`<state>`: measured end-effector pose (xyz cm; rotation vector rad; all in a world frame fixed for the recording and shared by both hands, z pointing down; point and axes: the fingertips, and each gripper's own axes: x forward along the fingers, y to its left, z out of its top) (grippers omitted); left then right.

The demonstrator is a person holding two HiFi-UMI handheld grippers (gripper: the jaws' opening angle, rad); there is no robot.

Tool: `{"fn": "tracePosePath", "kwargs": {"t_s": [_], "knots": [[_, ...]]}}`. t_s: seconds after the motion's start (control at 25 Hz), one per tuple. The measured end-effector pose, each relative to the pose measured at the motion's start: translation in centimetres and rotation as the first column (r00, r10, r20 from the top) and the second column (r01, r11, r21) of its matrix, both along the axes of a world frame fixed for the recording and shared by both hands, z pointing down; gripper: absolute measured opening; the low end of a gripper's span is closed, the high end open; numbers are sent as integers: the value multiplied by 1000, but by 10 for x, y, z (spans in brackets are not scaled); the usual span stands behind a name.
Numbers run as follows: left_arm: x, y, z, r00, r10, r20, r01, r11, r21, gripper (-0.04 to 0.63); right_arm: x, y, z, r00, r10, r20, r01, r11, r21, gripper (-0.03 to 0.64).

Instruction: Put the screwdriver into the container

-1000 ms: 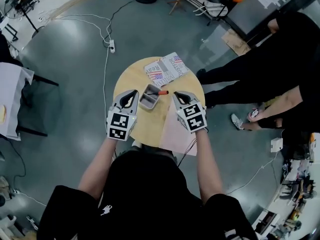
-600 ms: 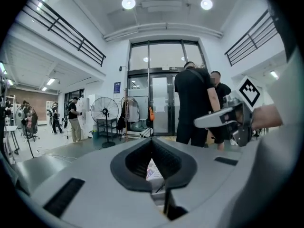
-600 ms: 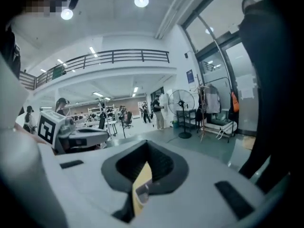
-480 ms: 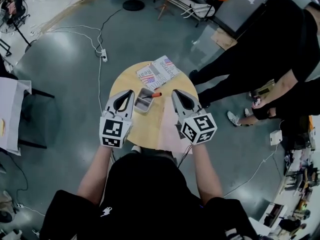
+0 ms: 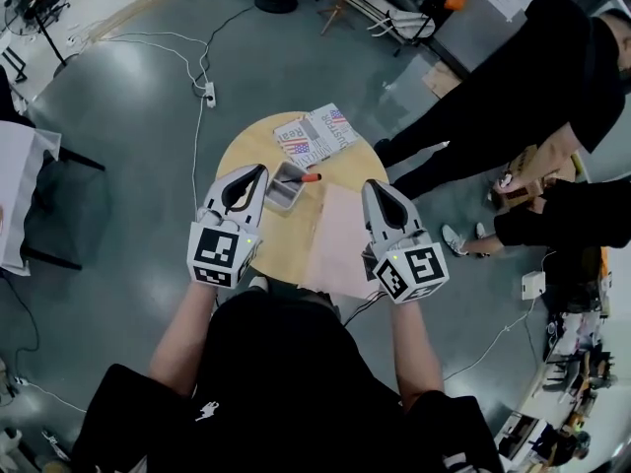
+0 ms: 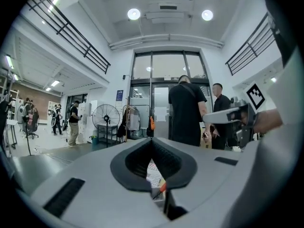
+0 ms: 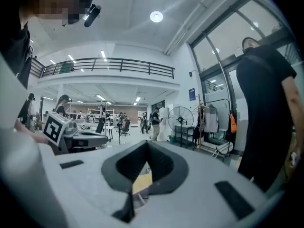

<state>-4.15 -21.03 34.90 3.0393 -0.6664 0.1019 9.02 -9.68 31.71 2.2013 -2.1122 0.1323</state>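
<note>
Both my left gripper [image 5: 260, 169] and my right gripper [image 5: 372, 183] are clenched tip to tip with nothing between the jaws, and both are held above the round table [image 5: 242, 156]. The screwdriver [image 5: 299, 178] lies in the grey container [image 5: 282, 193] on that table, nearer my left gripper. Its orange handle projects over the rim.
</note>
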Motion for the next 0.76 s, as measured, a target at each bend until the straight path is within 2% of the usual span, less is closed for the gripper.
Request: {"fn": "tracePosePath", "kwargs": {"t_s": [0.32,0.76], "knots": [[-14,3,0,999,-32,6,32,999,-1,3,-9,1,1,1000,-19,19,19,1000,2,2],[-12,3,8,1000,-17,22,17,1000,18,3,-8,0,10,1000,6,29,-6,1000,-8,2]]}}
